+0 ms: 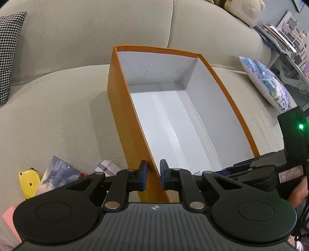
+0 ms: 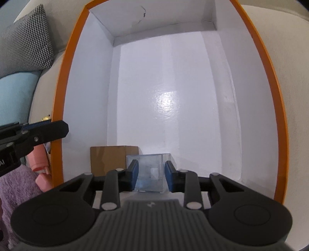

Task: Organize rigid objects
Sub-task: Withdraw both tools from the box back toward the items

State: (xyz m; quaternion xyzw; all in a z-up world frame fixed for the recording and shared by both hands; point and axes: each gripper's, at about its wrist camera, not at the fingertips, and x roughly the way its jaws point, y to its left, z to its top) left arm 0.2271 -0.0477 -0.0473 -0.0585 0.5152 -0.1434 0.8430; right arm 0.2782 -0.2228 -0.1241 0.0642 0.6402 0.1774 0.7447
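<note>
On the beige sofa (image 1: 58, 96), left hand-held gripper (image 1: 153, 176) clamps the orange box (image 1: 123, 115) wall; right hand-held gripper (image 2: 151, 174) clamps a clear cube (image 2: 148, 171).

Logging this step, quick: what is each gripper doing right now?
Left gripper: shut on the orange box wall.
Right gripper: shut on the clear case inside the box.

yellow item (image 1: 29, 184): lower part behind left tool body | printed card (image 1: 58, 172): print too blurred to read | brown carton (image 2: 108, 162): lower edge hidden by right tool linkage | plush bear (image 1: 245, 9): cut by top edge
</note>
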